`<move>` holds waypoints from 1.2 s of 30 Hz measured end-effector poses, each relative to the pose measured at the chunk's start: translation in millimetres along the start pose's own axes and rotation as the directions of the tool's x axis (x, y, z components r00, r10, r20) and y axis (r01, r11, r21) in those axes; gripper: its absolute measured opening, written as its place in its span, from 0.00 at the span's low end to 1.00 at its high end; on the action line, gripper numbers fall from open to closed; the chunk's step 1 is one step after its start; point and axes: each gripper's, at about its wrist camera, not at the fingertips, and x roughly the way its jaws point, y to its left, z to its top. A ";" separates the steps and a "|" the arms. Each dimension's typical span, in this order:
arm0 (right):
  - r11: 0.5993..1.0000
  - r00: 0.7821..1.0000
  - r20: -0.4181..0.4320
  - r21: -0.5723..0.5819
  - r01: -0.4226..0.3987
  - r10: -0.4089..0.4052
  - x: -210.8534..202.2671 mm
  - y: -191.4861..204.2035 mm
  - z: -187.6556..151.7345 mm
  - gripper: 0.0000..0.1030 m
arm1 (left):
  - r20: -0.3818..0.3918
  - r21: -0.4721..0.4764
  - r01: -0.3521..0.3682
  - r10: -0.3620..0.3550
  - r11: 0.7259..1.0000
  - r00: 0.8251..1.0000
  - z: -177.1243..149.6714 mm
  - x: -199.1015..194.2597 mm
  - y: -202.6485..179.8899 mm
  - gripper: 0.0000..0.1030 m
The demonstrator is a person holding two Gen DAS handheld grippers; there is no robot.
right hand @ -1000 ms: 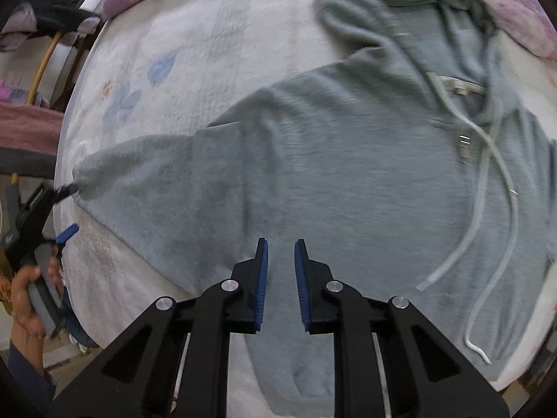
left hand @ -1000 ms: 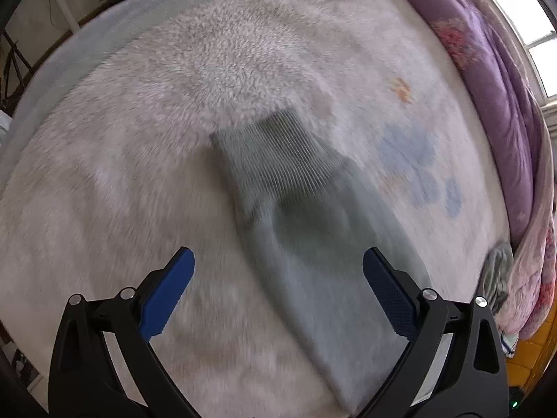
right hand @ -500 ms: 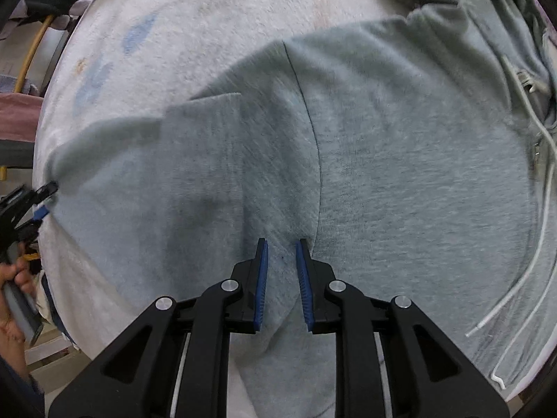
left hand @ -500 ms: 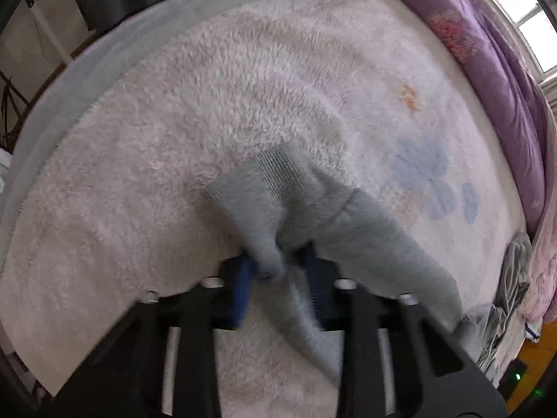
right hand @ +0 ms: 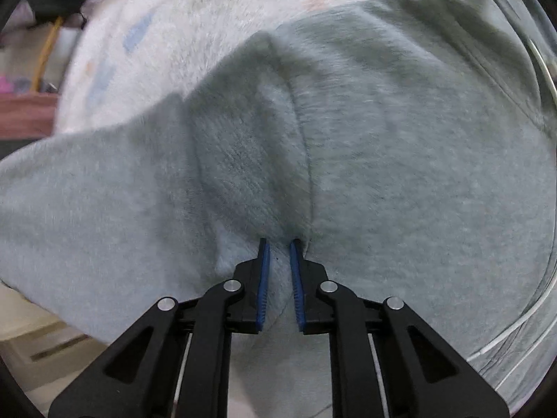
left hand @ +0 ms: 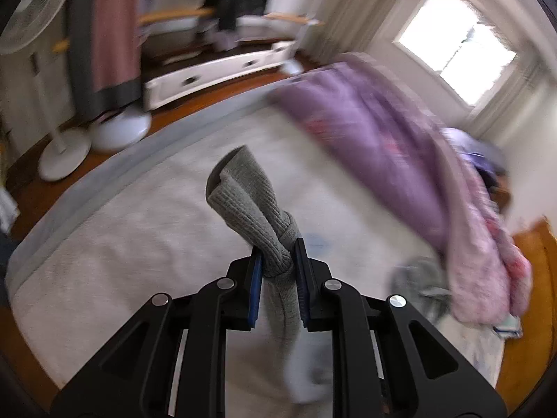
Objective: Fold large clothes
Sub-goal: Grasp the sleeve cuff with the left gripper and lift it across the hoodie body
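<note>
Bunching sleeve cuff (left hand: 256, 216) between left tool (left hand: 278, 257) pads

i see a grey-green hoodie (right hand: 400, 160) with a ribbed cuff (left hand: 250, 205). the bed cover (left hand: 115, 261) is cream; the quilt (left hand: 379, 132) purple.

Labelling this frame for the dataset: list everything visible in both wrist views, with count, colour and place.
hoodie: 1, grey-green, spread on the bed
sleeve cuff: 1, ribbed grey-green, lifted off the bed between the left fingers
drawstring: white cord, right edge of the right wrist view; count unclear
fleece blanket: 1, white with faint blue marks, covering the bed
quilt: 1, purple and pink, bunched along the bed's far side
standing fan: 1, white, on the floor at left
drawer unit: 1, white, blurred, beyond the bed
window: 1, bright, upper right
left gripper: black, blue fingers, shut on the sleeve cuff
right gripper: black, blue fingers, pinching hoodie fabric by the armpit seam
</note>
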 end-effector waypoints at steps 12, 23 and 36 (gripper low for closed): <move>0.991 0.971 0.229 0.132 0.031 -0.061 -162.3 -204.2 -35.3 0.14 | -0.156 0.227 0.225 -0.192 0.948 0.969 -153.6 49.8 -268.7 0.17; 0.922 0.898 0.334 0.352 0.165 -0.288 -273.9 -372.8 -77.6 0.14 | -0.395 0.330 0.178 -0.035 0.927 0.918 -321.0 176.6 -364.8 0.17; 0.787 0.782 0.320 0.525 0.324 -0.535 -338.0 -467.6 -64.6 0.30 | -0.485 0.394 0.204 0.014 0.896 0.874 -382.3 228.6 -414.9 0.17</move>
